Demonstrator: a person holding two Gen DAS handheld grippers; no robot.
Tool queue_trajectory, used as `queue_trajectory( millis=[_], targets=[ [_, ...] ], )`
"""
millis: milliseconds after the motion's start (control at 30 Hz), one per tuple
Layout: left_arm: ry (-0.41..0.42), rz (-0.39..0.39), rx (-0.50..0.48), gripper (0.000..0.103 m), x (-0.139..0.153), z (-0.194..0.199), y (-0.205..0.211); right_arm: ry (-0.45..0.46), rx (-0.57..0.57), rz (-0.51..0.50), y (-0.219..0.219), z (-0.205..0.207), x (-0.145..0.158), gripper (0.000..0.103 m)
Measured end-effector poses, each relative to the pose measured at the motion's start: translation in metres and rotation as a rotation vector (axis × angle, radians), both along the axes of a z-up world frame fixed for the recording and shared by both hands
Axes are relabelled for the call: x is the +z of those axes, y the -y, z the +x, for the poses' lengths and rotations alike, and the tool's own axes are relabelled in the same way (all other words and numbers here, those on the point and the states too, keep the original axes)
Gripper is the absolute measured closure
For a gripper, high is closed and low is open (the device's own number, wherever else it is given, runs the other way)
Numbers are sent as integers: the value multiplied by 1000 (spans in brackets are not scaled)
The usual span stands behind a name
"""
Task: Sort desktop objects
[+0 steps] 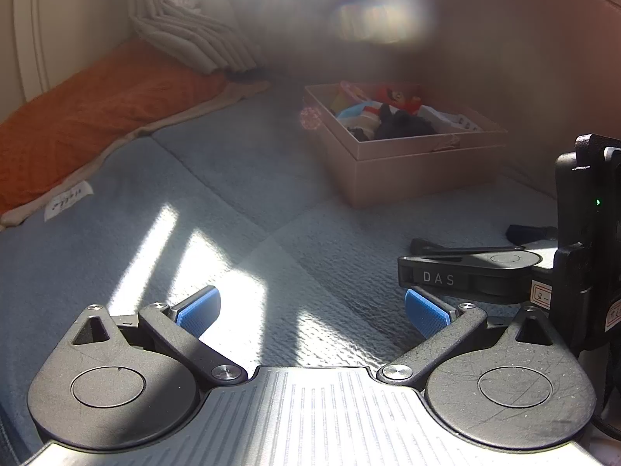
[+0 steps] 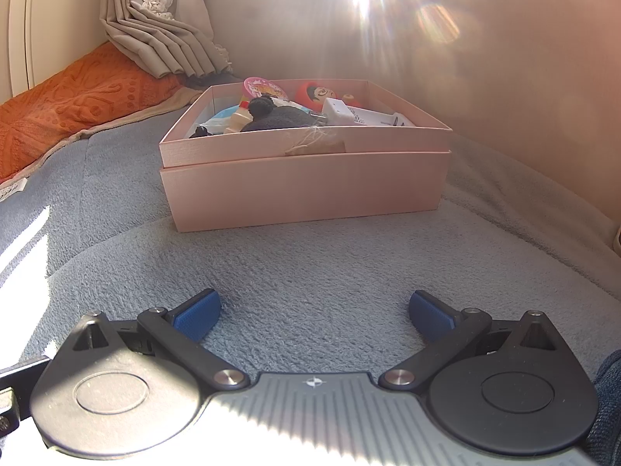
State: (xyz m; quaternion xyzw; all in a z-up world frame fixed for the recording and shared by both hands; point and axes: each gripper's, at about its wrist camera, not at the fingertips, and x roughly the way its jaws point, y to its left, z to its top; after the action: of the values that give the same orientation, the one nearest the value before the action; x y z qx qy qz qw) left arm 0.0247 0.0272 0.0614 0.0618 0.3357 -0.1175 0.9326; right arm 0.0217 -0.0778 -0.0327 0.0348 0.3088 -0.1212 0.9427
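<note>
Two grippers were out over a grey-blue blanket (image 2: 310, 256), and both had their blue pads spread wide with nothing between them. Left gripper (image 1: 312, 312) sat over a sunlit patch of the blanket, right gripper (image 2: 314, 310) over a shaded fuzzy bit, neither touching any object.

Pink box (image 2: 306, 178) was the main thing here: it sat on the blanket straight ahead of the right gripper and well apart from it, off to the upper right in the left view (image 1: 411, 155). It looked like the box was nested in its own lid. Pretty full already, with a dark knitted thing (image 2: 275, 116), a red toy (image 2: 312, 93), a white plug-like block (image 2: 339, 110), a pink round item (image 2: 260, 87) and some other bits I couldn't make out.

From the left wrist you could see the right gripper's body (image 1: 465, 272) just beside it on the right, marked "DAS". A small black object (image 1: 529, 231) lay on the blanket behind it, too blurry to tell what.

Orange cushion (image 2: 73, 97) and a beige curtain (image 2: 155, 27) sat at the far left. Sun glare washed out the top of both views.
</note>
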Motion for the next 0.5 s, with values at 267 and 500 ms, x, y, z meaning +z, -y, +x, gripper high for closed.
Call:
queue_trajectory(
  millis=[267,500],
  targets=[
    [-2,-2,1,0,0,0,0,0,0,0,0,0,0,0],
    [-15,-6,1,0,-2,0,0,0,1,-1,0,0,0,0]
  ],
)
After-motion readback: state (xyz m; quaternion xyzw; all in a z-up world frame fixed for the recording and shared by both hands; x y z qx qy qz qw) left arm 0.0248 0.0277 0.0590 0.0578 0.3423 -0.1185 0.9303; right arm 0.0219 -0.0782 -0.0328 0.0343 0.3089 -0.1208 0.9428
